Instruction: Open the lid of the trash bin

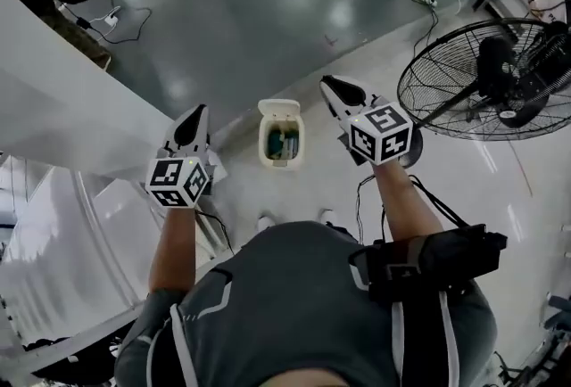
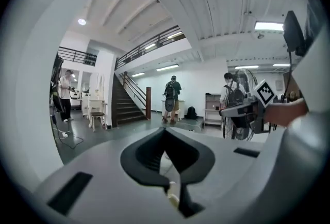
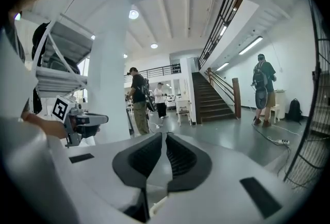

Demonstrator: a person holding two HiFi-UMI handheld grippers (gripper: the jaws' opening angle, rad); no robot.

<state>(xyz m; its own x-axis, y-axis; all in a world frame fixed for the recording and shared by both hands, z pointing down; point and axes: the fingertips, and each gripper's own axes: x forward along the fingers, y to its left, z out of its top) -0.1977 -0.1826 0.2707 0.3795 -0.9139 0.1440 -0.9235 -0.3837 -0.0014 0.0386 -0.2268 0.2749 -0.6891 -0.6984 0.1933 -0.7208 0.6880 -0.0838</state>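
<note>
Trash bin (image 1: 281,144) on floor between both grippers, lower down, lid (image 1: 278,108) up, head view only, greenish contents indistinct, left gripper (image 1: 198,112) clenched, empty, right gripper (image 1: 328,83) likewise, gripper views facing staircase (image 3: 209,99), floor fan (image 1: 482,78) beside right gripper, edge-cropped.

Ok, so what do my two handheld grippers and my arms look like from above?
Both the left gripper and right gripper are white, tapered shells with black ribbed pads, each carrying a cube of black-and-white square markers. Thin black cables trail from them. You wear a grey short-sleeved top with white piping.
</note>
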